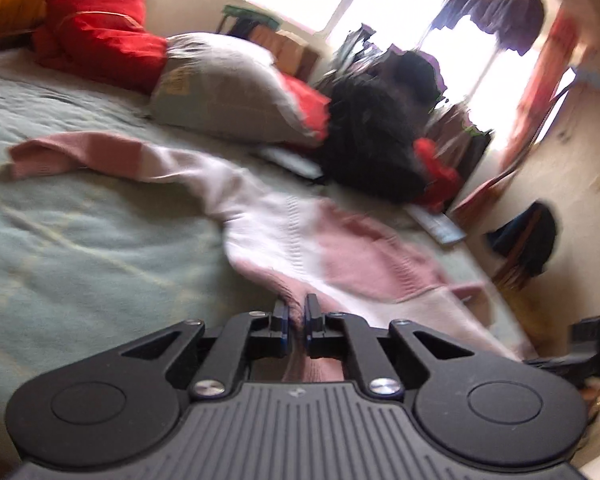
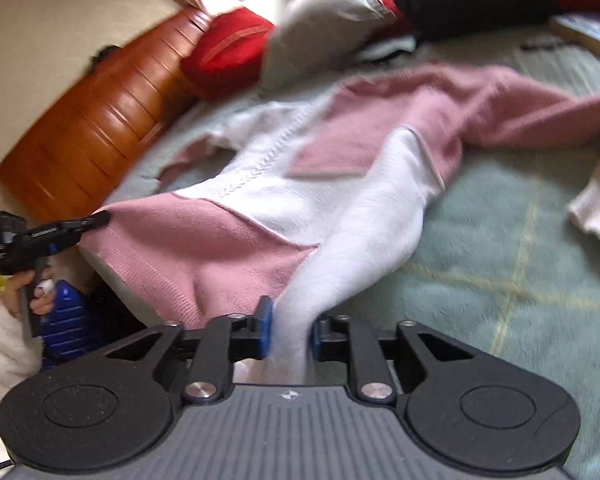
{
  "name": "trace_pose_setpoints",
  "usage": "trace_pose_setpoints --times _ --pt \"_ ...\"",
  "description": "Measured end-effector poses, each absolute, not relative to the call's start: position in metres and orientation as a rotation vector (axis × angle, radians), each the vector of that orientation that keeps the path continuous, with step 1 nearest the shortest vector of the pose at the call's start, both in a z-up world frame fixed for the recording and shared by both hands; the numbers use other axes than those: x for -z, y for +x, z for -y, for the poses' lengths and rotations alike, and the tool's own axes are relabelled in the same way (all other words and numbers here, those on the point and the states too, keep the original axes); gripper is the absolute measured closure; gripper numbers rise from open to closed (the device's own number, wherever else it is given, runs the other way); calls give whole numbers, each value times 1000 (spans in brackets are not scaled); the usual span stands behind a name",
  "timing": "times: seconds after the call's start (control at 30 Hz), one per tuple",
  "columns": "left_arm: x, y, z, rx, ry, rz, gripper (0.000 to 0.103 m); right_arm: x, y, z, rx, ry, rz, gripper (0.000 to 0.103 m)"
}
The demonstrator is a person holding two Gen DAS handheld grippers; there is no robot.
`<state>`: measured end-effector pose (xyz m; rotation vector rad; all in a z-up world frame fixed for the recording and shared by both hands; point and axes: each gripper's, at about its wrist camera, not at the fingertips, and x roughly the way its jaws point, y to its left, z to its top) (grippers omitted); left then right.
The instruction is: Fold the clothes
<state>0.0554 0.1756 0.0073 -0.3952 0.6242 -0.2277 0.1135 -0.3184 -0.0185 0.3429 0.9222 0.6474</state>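
Both claws pinch the pink and white sweater [image 2: 260, 208] by its near edge. The left claw [image 1: 296, 322] is clamped on pink cloth. The right claw [image 2: 290, 332] squeezes a thick white bunch. The sweater is soft and floppy, so it sags between them. The rest lies across the green bed [image 2: 500, 240], with pillows [image 1: 228, 88] behind.

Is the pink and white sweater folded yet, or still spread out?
Still spread, not folded: the sweater lies rumpled across the bed, sleeves flung apart, its hem lifted by the left tongs and right tongs.
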Motion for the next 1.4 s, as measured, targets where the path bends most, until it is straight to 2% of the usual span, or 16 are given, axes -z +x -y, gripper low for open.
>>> trace_pose_setpoints --times 0.07,0.1,0.2,0.33,0.47,1.07,1.1,1.13,1.17,1.4 --pt "-9 53 -181 194 -381 -629 93 20 117 325 -606 356 -928 65" --pt "-11 52 -184 183 -375 -627 90 18 118 329 -586 358 -925 56" --pt "-17 52 -186 163 -356 -628 77 11 123 343 -535 360 -891 47" --pt "-21 62 -175 173 -313 -649 63 1 127 359 -479 371 -826 41" --pt "-14 88 -162 200 -308 -677 62 2 136 370 -446 407 -803 40" --pt "76 274 -160 230 -315 -903 66 29 203 349 -454 416 -856 40" --pt "78 276 -158 242 -311 -902 70 29 205 349 -450 412 -858 40" --pt "79 278 -157 256 -306 -901 88 30 208 348 -448 410 -859 40" --pt "80 279 -155 270 -301 -900 91 30 210 347 -448 409 -861 40" --pt "69 285 -159 208 -256 -846 95 25 218 334 -464 378 -861 40"
